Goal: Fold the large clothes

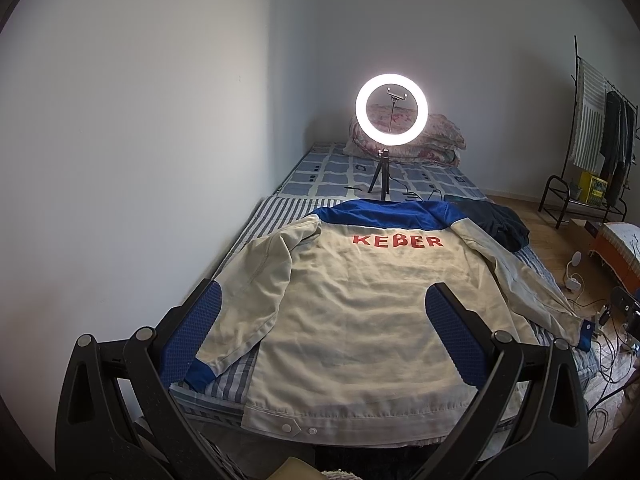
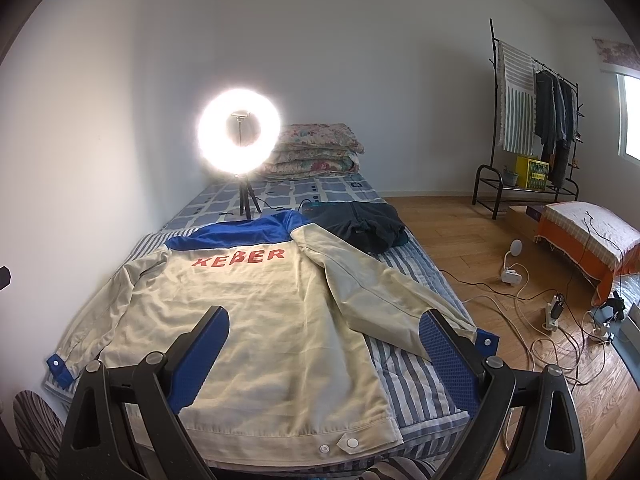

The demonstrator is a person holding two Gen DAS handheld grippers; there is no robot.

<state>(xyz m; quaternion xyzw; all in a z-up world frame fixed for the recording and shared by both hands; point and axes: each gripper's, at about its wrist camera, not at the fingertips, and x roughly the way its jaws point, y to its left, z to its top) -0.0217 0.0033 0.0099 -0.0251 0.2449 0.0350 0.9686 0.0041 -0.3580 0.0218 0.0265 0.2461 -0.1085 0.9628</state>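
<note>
A beige jacket [image 1: 360, 304] with a blue yoke and red letters lies flat, back up, on the striped bed [image 1: 240, 232], both sleeves spread out to the sides. In the right wrist view the same jacket [image 2: 260, 320] fills the near bed [image 2: 416, 376]. My left gripper [image 1: 326, 292] hovers open above the jacket's lower back, holding nothing. My right gripper [image 2: 324, 316] is open too, above the hem near the right sleeve [image 2: 380, 300], with nothing between its blue pads.
A lit ring light on a small tripod [image 1: 391, 108] stands on the bed beyond the collar. A dark garment [image 2: 364, 224] lies beside it, folded quilts [image 2: 316, 152] at the head. Cables [image 2: 532, 320] cover the floor on the right, with a clothes rack [image 2: 528, 120] beyond.
</note>
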